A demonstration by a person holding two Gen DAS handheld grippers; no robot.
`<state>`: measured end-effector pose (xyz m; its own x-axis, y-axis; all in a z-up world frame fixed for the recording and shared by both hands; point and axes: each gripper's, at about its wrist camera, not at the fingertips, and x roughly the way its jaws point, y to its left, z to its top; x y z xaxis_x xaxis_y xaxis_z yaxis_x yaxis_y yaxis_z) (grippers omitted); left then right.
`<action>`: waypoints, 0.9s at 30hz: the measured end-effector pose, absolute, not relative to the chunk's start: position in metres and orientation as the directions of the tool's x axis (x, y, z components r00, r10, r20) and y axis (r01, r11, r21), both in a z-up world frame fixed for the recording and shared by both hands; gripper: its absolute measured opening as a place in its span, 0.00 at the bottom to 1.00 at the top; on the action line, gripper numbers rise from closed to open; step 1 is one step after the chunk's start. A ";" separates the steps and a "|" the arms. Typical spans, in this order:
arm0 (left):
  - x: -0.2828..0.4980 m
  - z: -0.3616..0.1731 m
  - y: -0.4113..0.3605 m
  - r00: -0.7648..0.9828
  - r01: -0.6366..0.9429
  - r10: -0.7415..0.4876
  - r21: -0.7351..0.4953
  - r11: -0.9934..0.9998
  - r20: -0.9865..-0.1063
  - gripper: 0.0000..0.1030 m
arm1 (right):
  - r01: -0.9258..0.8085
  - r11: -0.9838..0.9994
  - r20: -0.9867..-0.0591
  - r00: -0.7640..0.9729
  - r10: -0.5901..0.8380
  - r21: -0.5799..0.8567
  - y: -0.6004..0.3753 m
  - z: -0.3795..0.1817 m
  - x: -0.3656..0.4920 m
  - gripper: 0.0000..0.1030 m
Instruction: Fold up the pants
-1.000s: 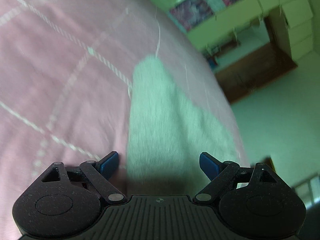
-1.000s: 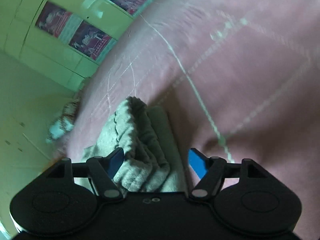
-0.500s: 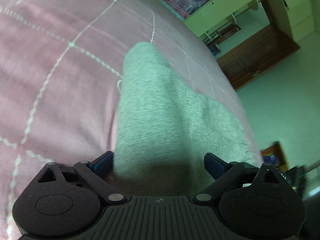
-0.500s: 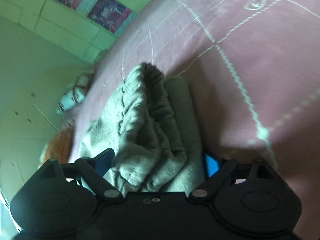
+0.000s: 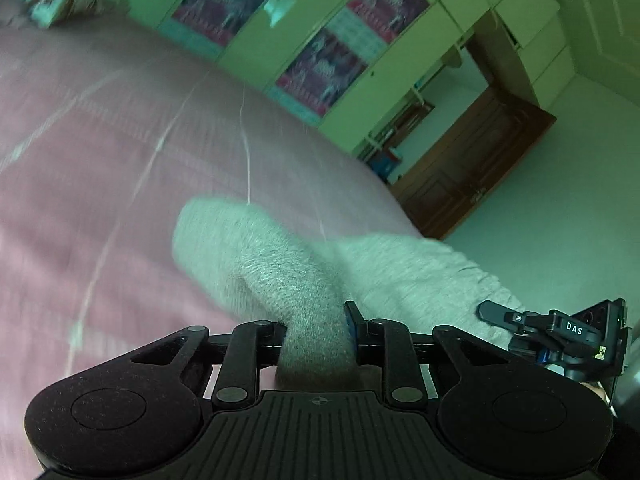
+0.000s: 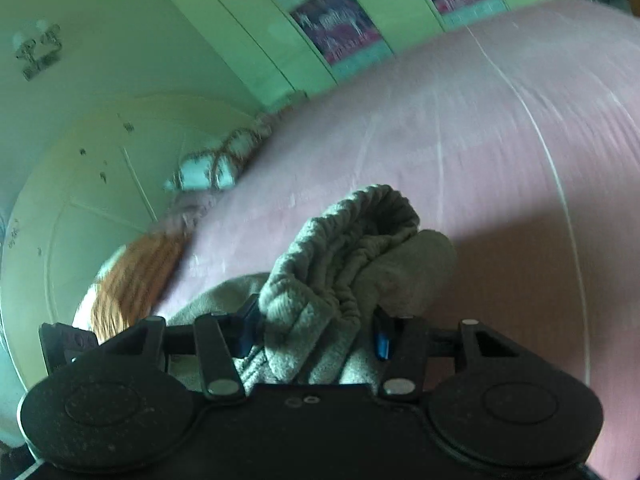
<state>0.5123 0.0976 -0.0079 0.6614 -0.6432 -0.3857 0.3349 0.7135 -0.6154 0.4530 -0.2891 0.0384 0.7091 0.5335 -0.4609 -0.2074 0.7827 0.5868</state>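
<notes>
The grey knitted pants (image 5: 272,268) lie on a pink bedspread (image 5: 100,168). My left gripper (image 5: 316,328) is shut on a bunched fold of the pants, which rises off the bed. In the right wrist view my right gripper (image 6: 316,332) is shut on the gathered elastic waistband end of the pants (image 6: 344,252), lifted above the pink bedspread (image 6: 500,160). The right gripper's body (image 5: 560,332) shows at the right edge of the left wrist view, against the pants.
Green cupboards with posters (image 5: 320,68) stand behind the bed. A brown wooden door (image 5: 468,168) is at the right. A tied bundle (image 6: 208,168) and an orange striped cloth (image 6: 132,276) lie at the bed's far left.
Both grippers have closed on the pants, which lay between open jaws before. Both have lifted the cloth off the bed, and the views have tilted up toward the cupboards.
</notes>
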 end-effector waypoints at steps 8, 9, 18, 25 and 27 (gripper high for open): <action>0.597 -0.054 0.073 0.716 0.144 -0.274 -0.248 0.958 -0.642 0.91 | 0.069 0.875 -0.645 0.704 0.297 0.479 -0.329 -0.040 0.550 0.65; 0.591 -0.059 0.074 0.728 0.163 -0.278 -0.236 0.958 -0.626 0.91 | 0.072 0.880 -0.663 0.687 0.298 0.470 -0.329 -0.051 0.551 0.49; 0.584 -0.071 0.071 0.754 0.139 -0.235 -0.201 0.970 -0.614 0.91 | 0.018 0.931 -0.641 0.730 0.236 0.364 -0.308 -0.058 0.538 0.68; 0.578 -0.072 0.075 0.747 0.098 -0.201 -0.195 0.976 -0.634 0.91 | 0.039 0.920 -0.639 0.731 0.239 0.389 -0.308 -0.044 0.528 0.73; 0.563 -0.067 0.080 0.752 0.088 -0.198 -0.203 0.975 -0.629 0.91 | 0.033 0.921 -0.634 0.735 0.241 0.388 -0.308 -0.035 0.515 0.74</action>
<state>0.5627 0.0800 -0.0668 0.7518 -0.1982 -0.6289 0.0875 0.9753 -0.2027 0.5153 -0.3078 -0.0348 0.7352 0.2411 -0.6335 0.0328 0.9209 0.3885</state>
